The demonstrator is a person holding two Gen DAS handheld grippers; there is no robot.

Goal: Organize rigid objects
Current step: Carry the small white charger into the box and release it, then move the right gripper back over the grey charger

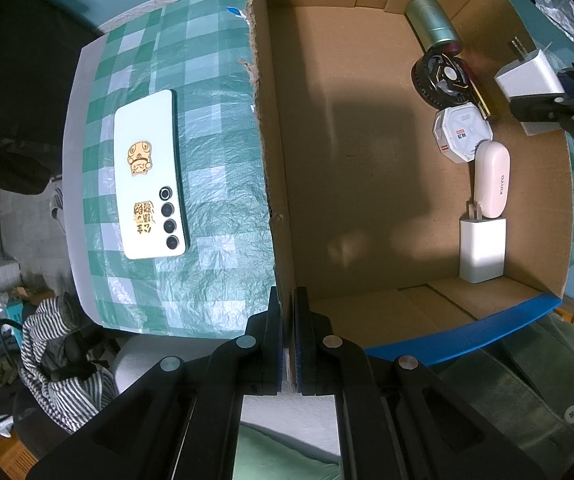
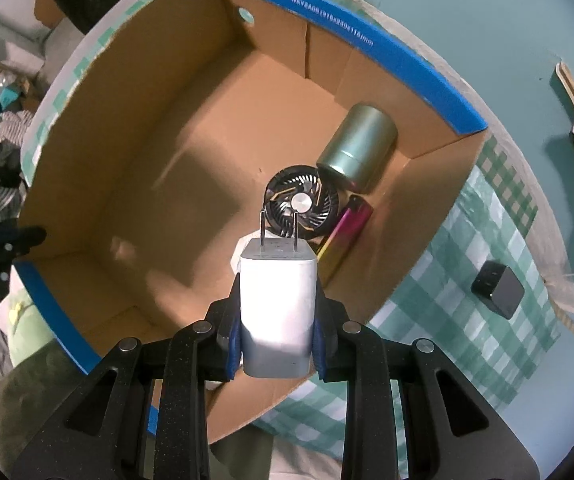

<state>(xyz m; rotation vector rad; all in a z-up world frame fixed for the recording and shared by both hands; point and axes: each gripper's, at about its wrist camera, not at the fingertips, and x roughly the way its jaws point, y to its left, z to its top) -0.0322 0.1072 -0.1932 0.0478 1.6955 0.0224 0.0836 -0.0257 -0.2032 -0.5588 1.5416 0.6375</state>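
Two claws busy: one pinches the box wall, one carries a charger

Two claws show. The left claw is clenched on the near wall of the cardboard box, pads pressed on either side of the card. The right claw grips a white charger by its sides, prongs pointing away, above the box interior. Inside the box lie a green tin, a black fan and another white charger. A phone lies on the checked bench.

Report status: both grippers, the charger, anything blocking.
Left gripper shut on box wall. Right gripper shut on white charger, over the box. Fan directly below.
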